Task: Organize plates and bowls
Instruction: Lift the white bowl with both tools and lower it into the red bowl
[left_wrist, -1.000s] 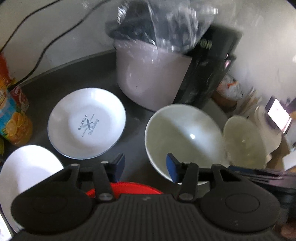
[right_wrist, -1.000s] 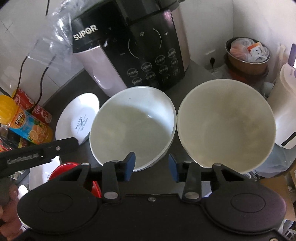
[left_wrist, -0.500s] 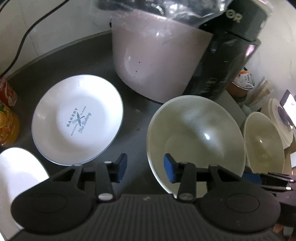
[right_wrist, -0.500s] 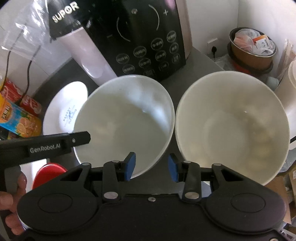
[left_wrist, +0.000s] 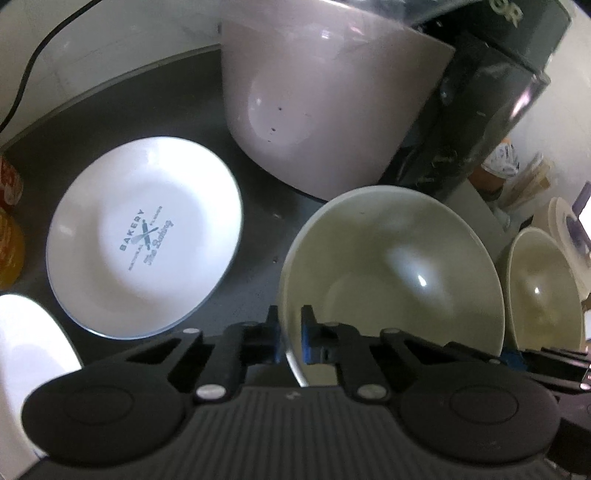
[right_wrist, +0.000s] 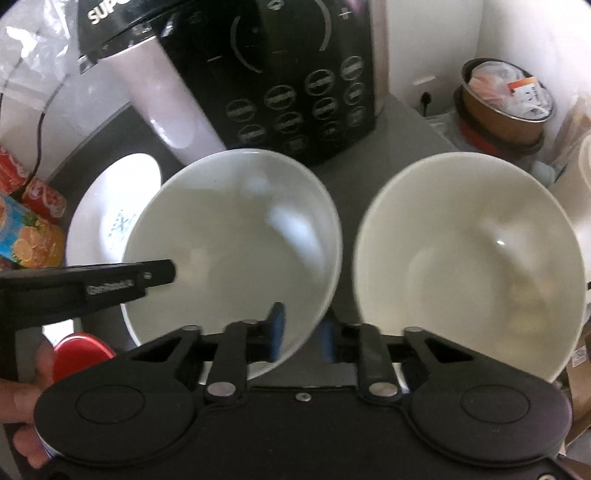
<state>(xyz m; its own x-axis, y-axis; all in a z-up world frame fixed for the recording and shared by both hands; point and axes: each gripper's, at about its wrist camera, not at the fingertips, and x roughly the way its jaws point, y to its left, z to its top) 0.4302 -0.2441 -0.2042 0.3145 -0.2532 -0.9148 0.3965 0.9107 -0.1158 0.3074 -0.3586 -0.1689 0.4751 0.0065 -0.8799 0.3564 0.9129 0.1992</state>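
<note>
Left gripper (left_wrist: 290, 339) and right gripper (right_wrist: 300, 332) both pinch the near bowl's (left_wrist: 391, 273) rim; nothing stacked yet, bakery plate (left_wrist: 144, 251) untouched.

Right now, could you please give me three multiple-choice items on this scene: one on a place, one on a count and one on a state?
1. Where does the printed plate lie?
A. on the counter, beside the nearer bowl
B. inside that bowl
C. on top of the cooker

2. How many cream bowls are there?
A. one
B. two
C. four

3. How are the left fingers?
A. wide open over the plate
B. holding a red lid
C. shut on the nearer bowl's rim

Answers: 1 A, it lies flat on the dark counter, apart from the bowl; 2 B, the second bowl stands beside the first; 3 C, the rim is pinched between them.
</note>
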